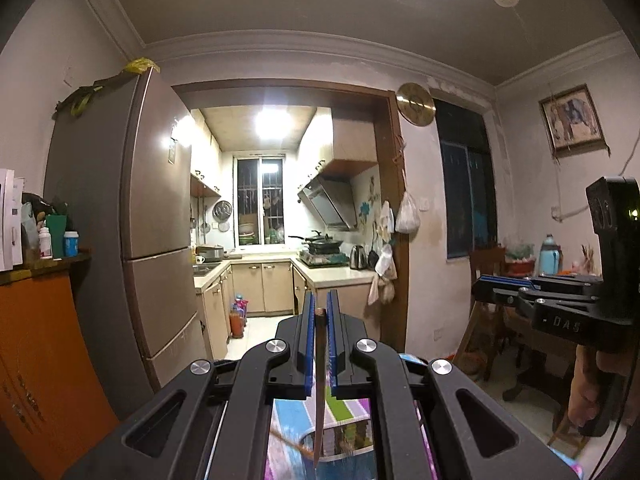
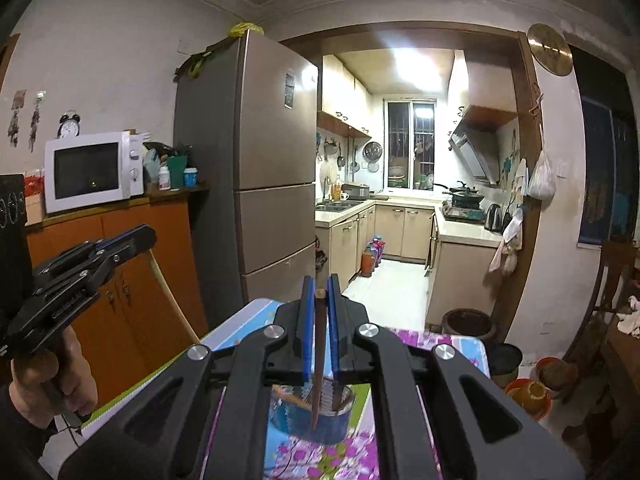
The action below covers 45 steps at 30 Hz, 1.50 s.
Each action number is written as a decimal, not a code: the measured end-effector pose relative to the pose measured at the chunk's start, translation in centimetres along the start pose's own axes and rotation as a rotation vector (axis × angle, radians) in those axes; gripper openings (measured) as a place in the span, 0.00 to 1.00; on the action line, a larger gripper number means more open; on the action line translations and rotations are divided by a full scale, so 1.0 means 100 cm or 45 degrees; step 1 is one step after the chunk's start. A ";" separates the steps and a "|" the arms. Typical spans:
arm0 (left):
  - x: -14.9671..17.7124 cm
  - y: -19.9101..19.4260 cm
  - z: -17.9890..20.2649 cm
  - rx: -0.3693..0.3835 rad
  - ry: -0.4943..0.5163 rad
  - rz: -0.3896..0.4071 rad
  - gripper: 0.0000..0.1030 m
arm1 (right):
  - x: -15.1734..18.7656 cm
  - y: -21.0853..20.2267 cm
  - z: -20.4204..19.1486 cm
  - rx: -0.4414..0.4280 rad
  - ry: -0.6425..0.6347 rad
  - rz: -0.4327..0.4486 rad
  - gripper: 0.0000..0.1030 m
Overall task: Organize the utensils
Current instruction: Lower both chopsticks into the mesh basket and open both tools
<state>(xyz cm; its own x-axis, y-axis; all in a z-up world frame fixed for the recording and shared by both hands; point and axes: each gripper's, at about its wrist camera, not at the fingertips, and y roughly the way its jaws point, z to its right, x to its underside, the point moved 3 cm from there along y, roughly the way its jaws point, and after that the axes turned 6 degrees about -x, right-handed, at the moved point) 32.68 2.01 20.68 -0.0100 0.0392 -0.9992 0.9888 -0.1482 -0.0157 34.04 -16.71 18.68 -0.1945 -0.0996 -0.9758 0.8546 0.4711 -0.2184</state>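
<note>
Nearest to us, our left gripper is clamped on a dark brown chopstick that hangs downward between the blue pads, its upper end level with the fingertips and its tip pointing at the table below. Our right gripper is likewise closed on a second chopstick, which hangs nearly upright with its tip above a blue round container. That container stands on the table's flowered cloth, and more sticks lean inside it, blurred.

In the right wrist view we see a hand at the left holding the other gripper's handle. Just beyond the table stands an orange cabinet carrying a white microwave, and beside it a tall brown refrigerator.

Farther off, through the wooden doorway, we see the kitchen with pale cupboards, a stove with a black pan, a kettle and a barred window at the back.
</note>
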 end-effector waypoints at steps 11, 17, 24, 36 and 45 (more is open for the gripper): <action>0.000 0.059 0.001 0.016 -0.046 -0.035 0.07 | -0.003 0.056 0.023 0.028 0.031 -0.049 0.05; 0.025 0.089 0.002 0.024 -0.054 -0.093 0.07 | 0.017 0.084 0.033 0.028 0.046 -0.107 0.05; 0.045 0.116 -0.001 0.023 -0.073 -0.144 0.07 | 0.034 0.105 0.036 0.015 0.067 -0.163 0.05; 0.066 0.132 -0.002 0.017 -0.064 -0.226 0.07 | 0.048 0.126 0.043 0.012 0.092 -0.218 0.05; 0.075 0.141 -0.002 0.018 -0.058 -0.261 0.07 | 0.054 0.134 0.041 -0.004 0.091 -0.232 0.05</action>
<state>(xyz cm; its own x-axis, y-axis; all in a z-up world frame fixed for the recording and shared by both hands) 46.61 0.36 13.01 -0.2178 0.0250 -0.9757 0.9632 -0.1556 -0.2190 46.37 -14.53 10.46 -0.3796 -0.1207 -0.9172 0.8006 0.4540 -0.3911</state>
